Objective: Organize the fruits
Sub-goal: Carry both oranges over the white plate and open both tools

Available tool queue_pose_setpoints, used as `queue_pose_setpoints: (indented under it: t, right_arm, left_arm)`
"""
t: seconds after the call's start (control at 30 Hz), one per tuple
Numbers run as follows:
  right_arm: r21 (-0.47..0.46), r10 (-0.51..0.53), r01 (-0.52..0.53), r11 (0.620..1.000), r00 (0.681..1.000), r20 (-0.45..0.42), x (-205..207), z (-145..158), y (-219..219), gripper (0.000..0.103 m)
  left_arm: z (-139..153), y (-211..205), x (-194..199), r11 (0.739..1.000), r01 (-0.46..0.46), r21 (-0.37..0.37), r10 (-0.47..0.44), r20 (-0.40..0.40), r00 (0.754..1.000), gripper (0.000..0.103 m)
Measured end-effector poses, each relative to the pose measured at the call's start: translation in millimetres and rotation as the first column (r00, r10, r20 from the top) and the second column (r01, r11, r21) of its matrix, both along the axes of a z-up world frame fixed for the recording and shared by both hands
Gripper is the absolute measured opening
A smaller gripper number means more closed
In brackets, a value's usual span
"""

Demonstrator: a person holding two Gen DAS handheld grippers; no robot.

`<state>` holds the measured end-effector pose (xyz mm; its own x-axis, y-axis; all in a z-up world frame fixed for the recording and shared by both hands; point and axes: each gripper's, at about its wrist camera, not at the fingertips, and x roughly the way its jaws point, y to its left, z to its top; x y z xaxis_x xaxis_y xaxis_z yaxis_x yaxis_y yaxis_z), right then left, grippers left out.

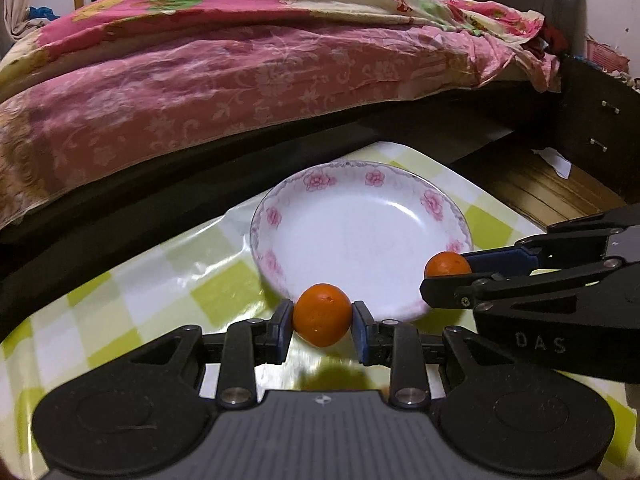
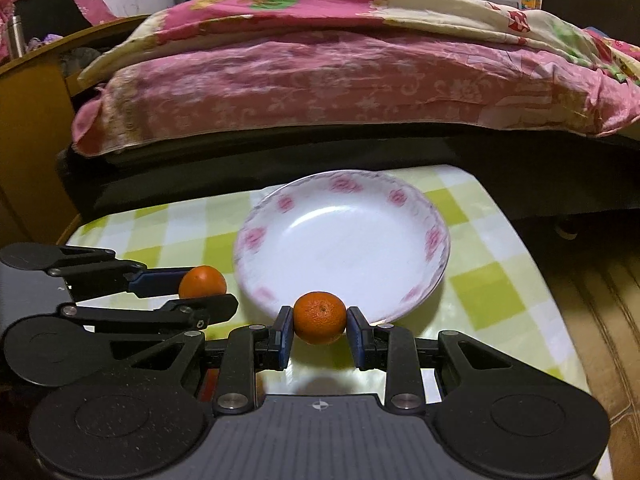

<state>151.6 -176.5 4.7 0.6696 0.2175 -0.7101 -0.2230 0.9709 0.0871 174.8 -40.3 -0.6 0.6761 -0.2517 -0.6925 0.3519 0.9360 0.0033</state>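
Observation:
A white plate with pink flowers on its rim [image 1: 432, 204] [image 2: 256, 238] sits on the checked tablecloth, with nothing in it. My left gripper [image 1: 322, 320] is shut on a small orange [image 1: 322, 314], held above the cloth at the plate's near rim. My right gripper [image 2: 320, 322] is shut on a second small orange [image 2: 320, 316], also at the plate's near rim. In the left wrist view the right gripper [image 1: 446, 270] comes in from the right with its orange [image 1: 447, 264]. In the right wrist view the left gripper [image 2: 202, 284] shows at the left with its orange [image 2: 202, 280].
The small table has a glossy green-and-white checked cloth [image 1: 160, 280] [image 2: 500, 264]. A bed with a pink floral quilt [image 1: 240, 80] [image 2: 340, 80] runs close behind the table. A dark nightstand [image 1: 600, 128] stands at the right, above a wooden floor [image 2: 592, 320].

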Motion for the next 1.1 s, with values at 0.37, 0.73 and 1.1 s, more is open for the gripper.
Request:
queue_pose_setpoints:
  t: [0.37, 0.73, 1.1]
  right_arm:
    - [-0.032, -0.005, 0.005, 0.999, 1.0, -0.026, 31, -19, -8, 0.026]
    - [-0.043, -0.01, 0.009, 0.999, 1.0, -0.015, 38, -22, -9, 0.027]
    - [-0.036, -0.015, 0.016, 0.999, 1.0, 0.015, 38, -18, -12, 0.031]
  left_arm:
    - [-7, -8, 18, 1.0, 0.005, 0.026, -0.006, 0.02, 1.0, 0.038]
    - [-9, -13, 21, 0.999, 0.014, 0.051, -0.015, 0.025, 1.0, 0.039]
    - [-5, -9, 18, 0.998, -0.001, 0.057, -0.001, 0.031, 1.0, 0.04]
